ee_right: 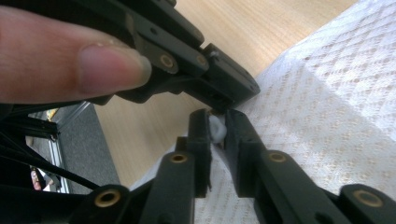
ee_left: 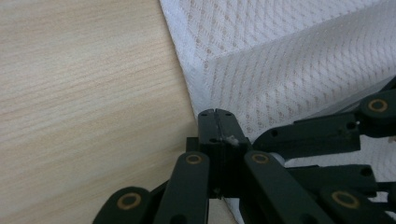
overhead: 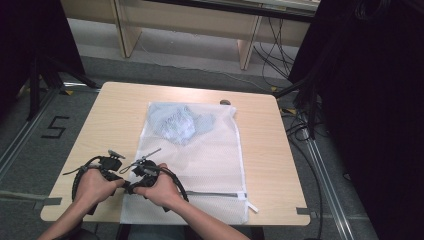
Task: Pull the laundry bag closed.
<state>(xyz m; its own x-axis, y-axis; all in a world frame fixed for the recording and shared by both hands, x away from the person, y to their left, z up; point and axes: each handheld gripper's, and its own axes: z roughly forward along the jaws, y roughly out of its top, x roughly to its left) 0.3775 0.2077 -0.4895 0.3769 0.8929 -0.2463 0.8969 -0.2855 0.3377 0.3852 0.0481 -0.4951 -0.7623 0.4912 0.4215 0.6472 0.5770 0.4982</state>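
White mesh bag (overhead: 200,150) edge is clamped by left gripper (ee_left: 215,122) and right gripper (ee_right: 215,125) jaws

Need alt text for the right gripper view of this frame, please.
The right gripper pinches a bunched bit of the white mesh laundry bag at its edge, over the wooden table. The left gripper meets it tip to tip from above, with a fingertip close at upper left.

A white mesh bag (overhead: 200,160) lies on the wooden table (overhead: 100,125).
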